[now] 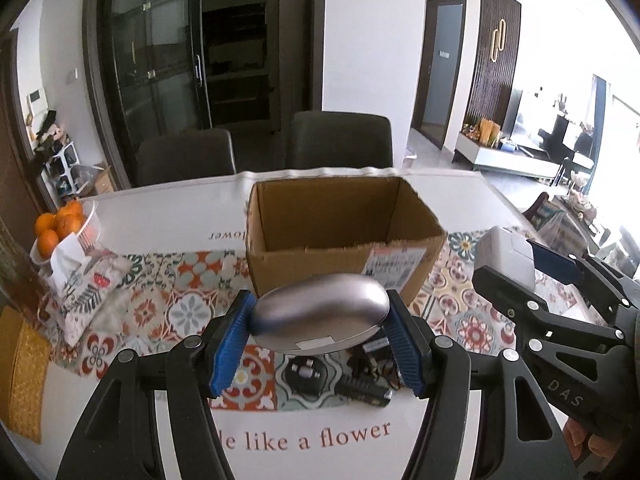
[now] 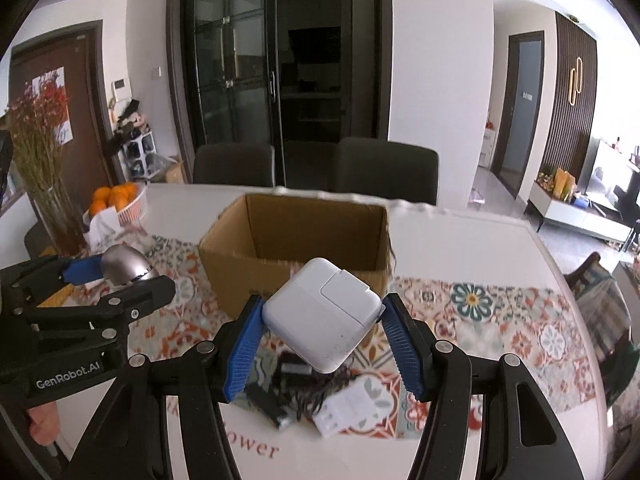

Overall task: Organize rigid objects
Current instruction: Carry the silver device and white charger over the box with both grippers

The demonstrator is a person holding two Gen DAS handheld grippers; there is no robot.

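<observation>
My left gripper point(image 1: 320, 314) is shut on a silver oval case point(image 1: 320, 314) and holds it above the table, just in front of an open, empty cardboard box point(image 1: 340, 240). My right gripper point(image 2: 322, 314) is shut on a white power adapter point(image 2: 322, 314), also raised just before the box point(image 2: 296, 248). In the right wrist view the left gripper point(image 2: 108, 276) with the silver case point(image 2: 126, 266) shows at the left. In the left wrist view the right gripper point(image 1: 532, 268) with the adapter point(image 1: 506, 256) shows at the right.
Below the grippers small black items point(image 1: 360, 390) and a white plug point(image 2: 346, 410) lie on the patterned runner point(image 1: 180, 312). A bowl of oranges point(image 1: 68, 224) and a tissue pouch point(image 1: 84, 280) stand at the left, a vase of dried flowers point(image 2: 40, 152) further left. Two chairs point(image 1: 340, 140) stand behind the table.
</observation>
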